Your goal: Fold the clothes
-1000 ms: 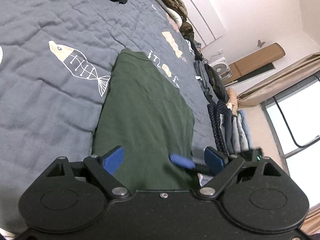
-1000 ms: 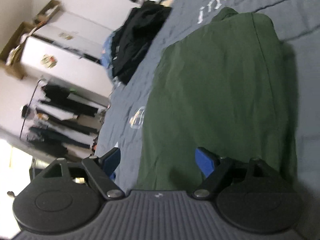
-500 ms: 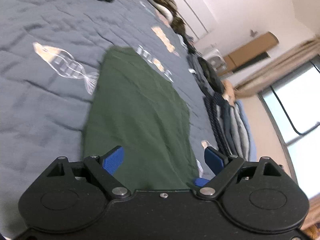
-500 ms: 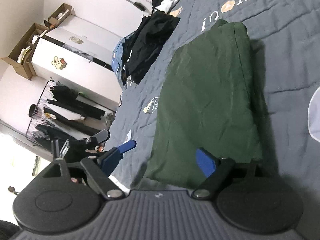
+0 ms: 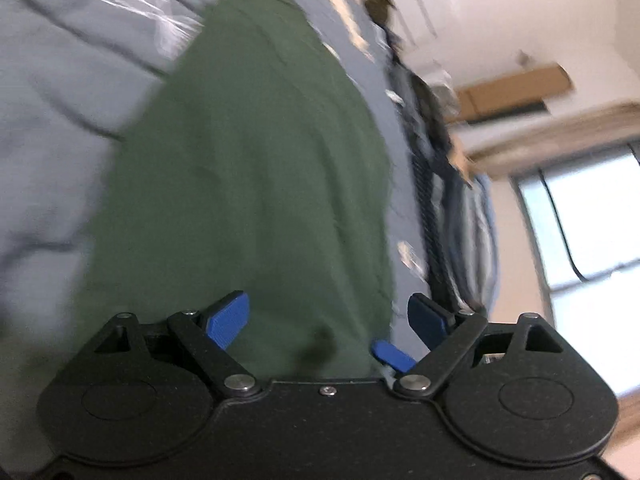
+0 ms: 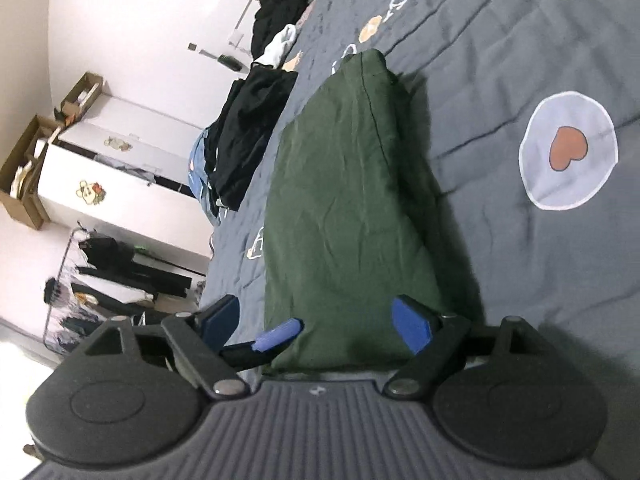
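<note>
A dark green garment (image 6: 352,208), folded into a long strip, lies flat on the grey quilt (image 6: 520,60). Its near end sits between the blue fingers of my right gripper (image 6: 316,320), which stands open low over the bed. In the left wrist view, blurred by motion, the same green garment (image 5: 248,184) fills the middle, and my left gripper (image 5: 328,318) is open over its near end. Each view shows a blue fingertip of the other gripper close by: the left one (image 6: 276,338) at the garment's near left corner, the right one (image 5: 390,356) at its right edge.
A heap of black clothes (image 6: 256,128) lies at the far left of the bed. A row of folded clothes (image 5: 452,216) lines the bed's other edge. A white cabinet (image 6: 120,176) and a clothes rack (image 6: 120,272) stand beside the bed, and a window (image 5: 592,232) opposite.
Both grippers have drawn back to the garment's near end and come closer together. The garment looms larger in both views, and the left view has gone blurred.
</note>
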Available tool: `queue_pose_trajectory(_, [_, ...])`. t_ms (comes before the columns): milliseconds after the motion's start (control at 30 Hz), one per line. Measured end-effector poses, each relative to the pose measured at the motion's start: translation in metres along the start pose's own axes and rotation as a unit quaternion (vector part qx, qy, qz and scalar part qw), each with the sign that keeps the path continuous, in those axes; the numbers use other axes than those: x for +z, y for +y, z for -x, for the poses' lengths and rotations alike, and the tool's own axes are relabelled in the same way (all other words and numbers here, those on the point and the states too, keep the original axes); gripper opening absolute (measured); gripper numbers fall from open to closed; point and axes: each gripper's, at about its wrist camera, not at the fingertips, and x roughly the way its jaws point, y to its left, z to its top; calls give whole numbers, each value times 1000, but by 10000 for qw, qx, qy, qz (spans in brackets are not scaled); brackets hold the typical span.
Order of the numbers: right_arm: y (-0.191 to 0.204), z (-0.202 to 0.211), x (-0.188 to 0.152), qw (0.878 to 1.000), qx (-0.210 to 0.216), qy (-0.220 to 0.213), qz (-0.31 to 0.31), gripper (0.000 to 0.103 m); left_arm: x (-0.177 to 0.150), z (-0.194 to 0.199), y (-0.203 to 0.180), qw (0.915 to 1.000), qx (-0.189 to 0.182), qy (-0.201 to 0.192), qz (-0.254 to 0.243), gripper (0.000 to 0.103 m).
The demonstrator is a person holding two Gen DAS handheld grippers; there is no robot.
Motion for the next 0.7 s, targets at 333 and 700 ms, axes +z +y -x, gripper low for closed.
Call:
queue_pose_trajectory(333, [1, 13, -8, 9998, -132, -112, 106, 84, -10, 51, -7, 9895, 1346, -391, -350, 82])
queue_pose_trajectory(700, [43, 24, -19, 9807, -1002, -909, 1411, 84, -44, 76, -58, 9532, 2129, -1347, -1671, 89])
